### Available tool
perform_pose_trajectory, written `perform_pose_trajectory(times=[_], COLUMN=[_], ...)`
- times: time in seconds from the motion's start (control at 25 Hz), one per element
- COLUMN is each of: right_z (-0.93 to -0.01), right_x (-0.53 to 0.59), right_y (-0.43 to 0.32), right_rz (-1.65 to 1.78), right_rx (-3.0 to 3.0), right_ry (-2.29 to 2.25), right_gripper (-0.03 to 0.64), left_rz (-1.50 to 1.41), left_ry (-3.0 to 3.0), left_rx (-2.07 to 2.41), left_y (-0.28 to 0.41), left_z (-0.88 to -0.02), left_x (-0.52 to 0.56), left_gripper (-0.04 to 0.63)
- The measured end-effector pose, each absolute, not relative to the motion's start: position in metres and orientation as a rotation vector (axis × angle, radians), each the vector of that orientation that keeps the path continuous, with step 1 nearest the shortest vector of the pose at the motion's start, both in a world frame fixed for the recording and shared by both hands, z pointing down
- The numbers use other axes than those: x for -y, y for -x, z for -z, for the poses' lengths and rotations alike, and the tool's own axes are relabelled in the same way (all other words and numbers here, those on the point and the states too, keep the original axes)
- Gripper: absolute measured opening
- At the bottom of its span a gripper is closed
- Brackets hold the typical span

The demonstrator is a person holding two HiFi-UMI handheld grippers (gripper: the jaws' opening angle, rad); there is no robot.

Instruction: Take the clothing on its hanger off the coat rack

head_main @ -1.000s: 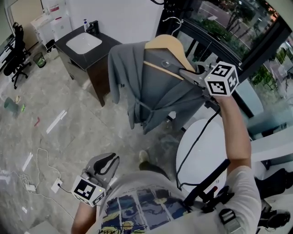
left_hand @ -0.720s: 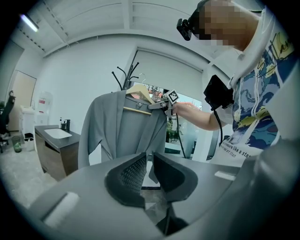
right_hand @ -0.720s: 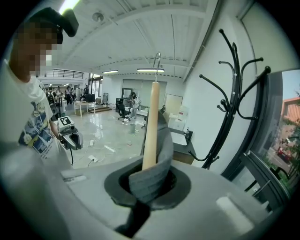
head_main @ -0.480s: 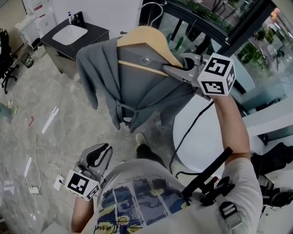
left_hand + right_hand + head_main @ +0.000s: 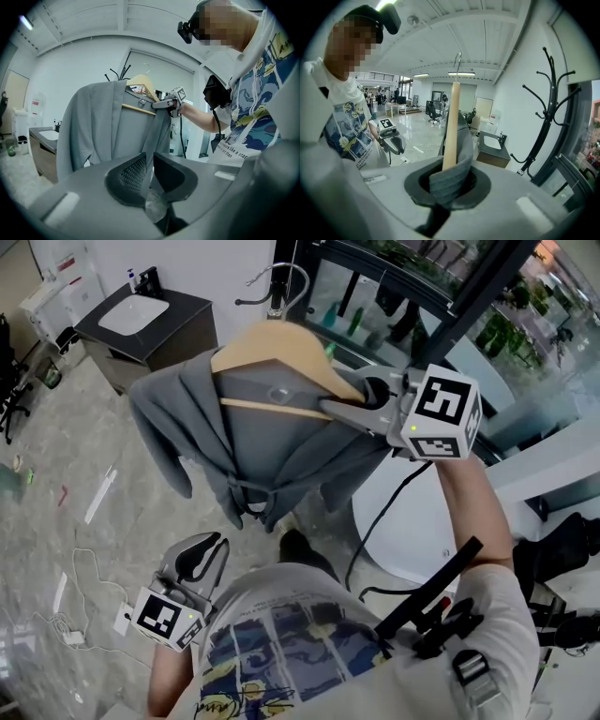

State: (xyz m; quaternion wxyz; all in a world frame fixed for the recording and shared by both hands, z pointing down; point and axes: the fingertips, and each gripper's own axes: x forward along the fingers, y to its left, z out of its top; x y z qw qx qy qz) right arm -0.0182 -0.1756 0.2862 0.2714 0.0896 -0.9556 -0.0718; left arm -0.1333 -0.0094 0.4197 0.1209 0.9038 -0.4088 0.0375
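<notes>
A grey garment hangs on a wooden hanger with a metal hook. My right gripper is raised and shut on the hanger's right shoulder, with grey cloth pinched in. In the right gripper view the hanger rises out of the shut jaws and its hook hangs in the air. The black coat rack stands apart to the right. My left gripper hangs low by the person's hip, jaws together with nothing in them. The left gripper view shows the garment well ahead of that gripper.
A dark cabinet with a white sink stands at the back left. A round white table is under my right arm. Cables and a plug strip lie on the tiled floor. Glass panels run behind the rack.
The hanger with the garment, held by my right gripper, has shifted left in the head view. My left gripper has stayed low at the hip.
</notes>
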Motion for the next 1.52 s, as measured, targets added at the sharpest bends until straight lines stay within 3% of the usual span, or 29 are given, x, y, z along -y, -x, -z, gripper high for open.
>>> perform_pose_trajectory(times=[1.52], right_z=[-0.310], right_x=[0.130], right_y=[0.021], right_rz=[0.181], right_rx=[2.561], right_ry=[-0.212], right_gripper=[0.006], left_rz=[-0.099], left_ry=[-2.641], left_rx=[1.198], left_y=[0.141], left_z=[-0.421], left_x=[-0.006], left_gripper=[0.054])
